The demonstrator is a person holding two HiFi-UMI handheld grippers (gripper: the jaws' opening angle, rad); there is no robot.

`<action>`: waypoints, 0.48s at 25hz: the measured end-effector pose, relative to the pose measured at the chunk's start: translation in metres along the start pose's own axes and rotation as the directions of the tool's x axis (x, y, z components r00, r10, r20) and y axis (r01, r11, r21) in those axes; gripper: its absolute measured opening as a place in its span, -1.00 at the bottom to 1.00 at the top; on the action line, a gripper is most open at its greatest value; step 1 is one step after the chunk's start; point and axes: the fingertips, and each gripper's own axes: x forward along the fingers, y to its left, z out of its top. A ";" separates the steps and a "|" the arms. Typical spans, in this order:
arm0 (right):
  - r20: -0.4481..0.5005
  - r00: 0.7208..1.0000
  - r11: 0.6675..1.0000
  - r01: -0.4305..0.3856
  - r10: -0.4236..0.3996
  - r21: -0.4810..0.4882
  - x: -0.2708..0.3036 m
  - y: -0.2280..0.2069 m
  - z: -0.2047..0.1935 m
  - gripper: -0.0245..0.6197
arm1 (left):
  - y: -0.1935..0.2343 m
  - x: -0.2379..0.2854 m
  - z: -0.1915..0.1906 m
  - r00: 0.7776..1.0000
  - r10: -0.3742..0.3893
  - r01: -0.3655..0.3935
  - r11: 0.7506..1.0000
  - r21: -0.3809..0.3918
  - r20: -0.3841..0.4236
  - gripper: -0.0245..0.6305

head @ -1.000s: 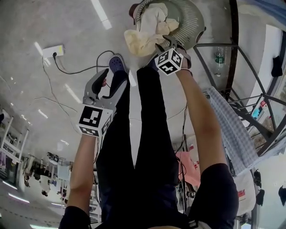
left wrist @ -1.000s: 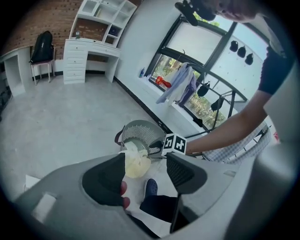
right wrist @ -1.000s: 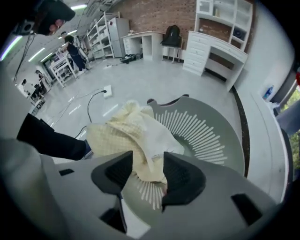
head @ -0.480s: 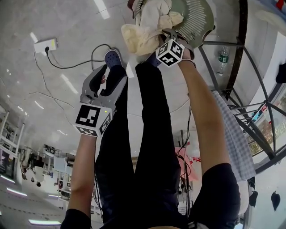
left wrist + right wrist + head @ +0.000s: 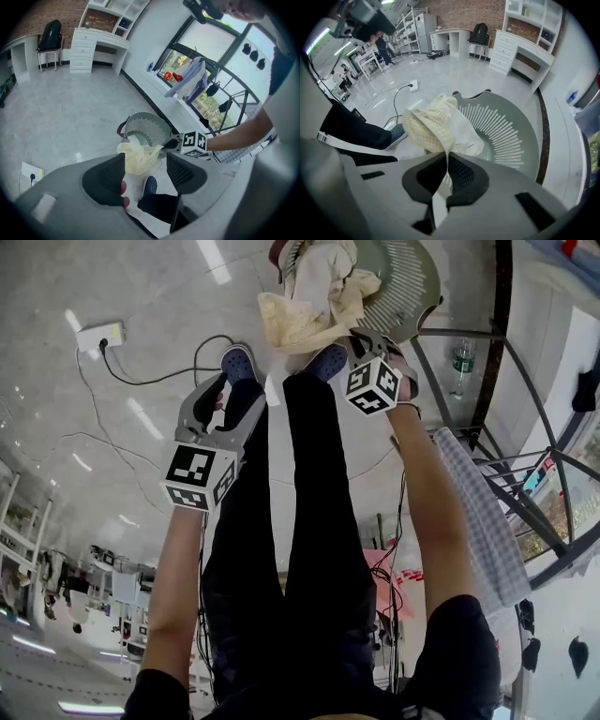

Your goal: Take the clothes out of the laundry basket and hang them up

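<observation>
Right hand-held gripper has drawn back slightly from the laundry basket since the earlier frame. Its jaws have just been closing and now pinch a fold of the cream checked garment. The garment lies half over the basket rim, so an edge grip likely lets it lift clear. Left hand-held gripper waits open and empty, presumably to assist. No legible writing is present, only square markers.
</observation>
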 end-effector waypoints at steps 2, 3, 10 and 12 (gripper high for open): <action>0.006 1.000 1.000 -0.026 0.026 0.008 -0.033 0.005 0.002 -0.90 | -0.004 -0.001 0.002 1.000 -0.009 0.009 1.000 0.019 -0.001 -0.12; 0.005 0.999 0.999 -0.039 0.039 0.014 -0.052 0.008 0.002 -0.90 | -0.009 -0.002 0.003 1.000 -0.015 0.015 1.000 0.028 0.000 -0.11; 0.032 0.997 0.995 0.066 -0.069 0.080 -0.180 0.002 0.029 -0.90 | -0.039 -0.035 0.015 0.998 -0.067 0.066 0.984 0.167 0.000 -0.11; 0.048 0.992 0.988 0.111 -0.116 0.104 -0.214 -0.006 0.044 -0.90 | -0.045 -0.045 0.021 0.996 -0.086 0.083 0.975 0.204 0.002 -0.11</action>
